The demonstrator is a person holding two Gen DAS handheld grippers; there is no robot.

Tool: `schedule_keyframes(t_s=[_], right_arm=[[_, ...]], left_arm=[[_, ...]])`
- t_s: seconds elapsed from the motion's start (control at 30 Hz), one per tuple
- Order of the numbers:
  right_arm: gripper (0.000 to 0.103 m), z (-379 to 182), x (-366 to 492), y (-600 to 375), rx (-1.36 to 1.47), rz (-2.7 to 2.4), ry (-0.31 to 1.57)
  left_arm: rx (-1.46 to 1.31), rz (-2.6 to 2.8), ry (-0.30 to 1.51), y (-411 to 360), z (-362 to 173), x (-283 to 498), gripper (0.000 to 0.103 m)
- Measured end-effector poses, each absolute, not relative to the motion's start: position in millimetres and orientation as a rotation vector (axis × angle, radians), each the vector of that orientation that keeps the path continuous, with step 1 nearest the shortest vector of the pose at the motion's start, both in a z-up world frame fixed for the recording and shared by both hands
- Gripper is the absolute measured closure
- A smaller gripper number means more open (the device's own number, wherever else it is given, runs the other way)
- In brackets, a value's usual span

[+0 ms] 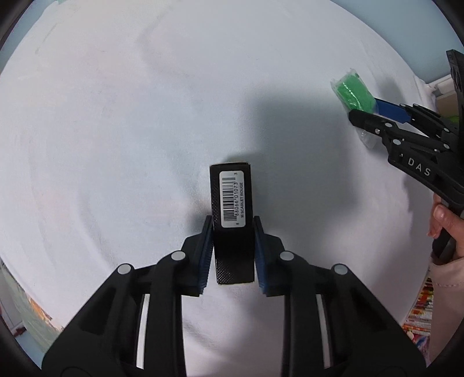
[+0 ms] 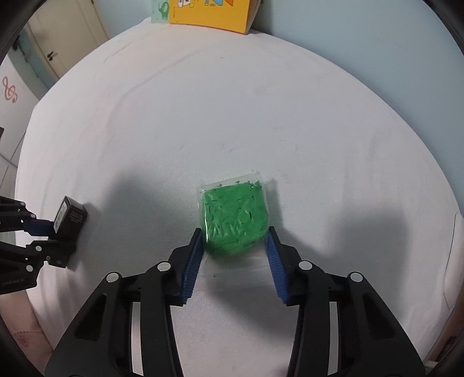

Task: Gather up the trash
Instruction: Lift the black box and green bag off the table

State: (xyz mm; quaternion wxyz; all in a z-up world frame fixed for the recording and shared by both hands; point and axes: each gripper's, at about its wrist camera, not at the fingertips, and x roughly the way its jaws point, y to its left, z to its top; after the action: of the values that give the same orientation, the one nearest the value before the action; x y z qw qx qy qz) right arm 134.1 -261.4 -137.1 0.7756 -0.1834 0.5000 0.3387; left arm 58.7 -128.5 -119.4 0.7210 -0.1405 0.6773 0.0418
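1. The left tool [image 1: 232,229] is clamped on a small black box [image 1: 232,203], its blue pads pressed against both long sides.
2. The box is slim and textured, with a white barcode label on its top face; it lies on the white worktop [image 1: 116,116].
3. The right tool [image 2: 234,240] grips a green packet [image 2: 235,217], one pad on each side.
4. The packet is clear plastic, lumpy with bright green filling, and rests on the worktop well apart from the box.
5. A yellow book [image 2: 211,14] stands at the worktop's far edge.

yellow box [image 2: 213,14] cut off, sleeve [image 1: 443,278] cropped
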Motion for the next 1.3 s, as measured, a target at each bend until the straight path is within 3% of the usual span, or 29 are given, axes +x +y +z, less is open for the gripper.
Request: schedule_keyframes(t_s=[0.63, 1.0, 1.3], right_arm=[[0.06, -122.7, 118.4, -282.2, -0.107, 0.552, 1.107], [0.06, -118.1, 41.0, -273.2, 0.167, 0.307, 1.1], [0.06, -112.7, -28.9, -276.8, 0.296, 0.123, 1.113]], left_arm=[[-0.134, -0.142, 1.441, -104.4, -106.7, 57.3, 0.08], [0.109, -0.424, 1.407, -69.3, -97.4, 62.5, 0.08], [0.268, -0.622, 1.396, -94.0, -91.5, 38.0, 0.08]])
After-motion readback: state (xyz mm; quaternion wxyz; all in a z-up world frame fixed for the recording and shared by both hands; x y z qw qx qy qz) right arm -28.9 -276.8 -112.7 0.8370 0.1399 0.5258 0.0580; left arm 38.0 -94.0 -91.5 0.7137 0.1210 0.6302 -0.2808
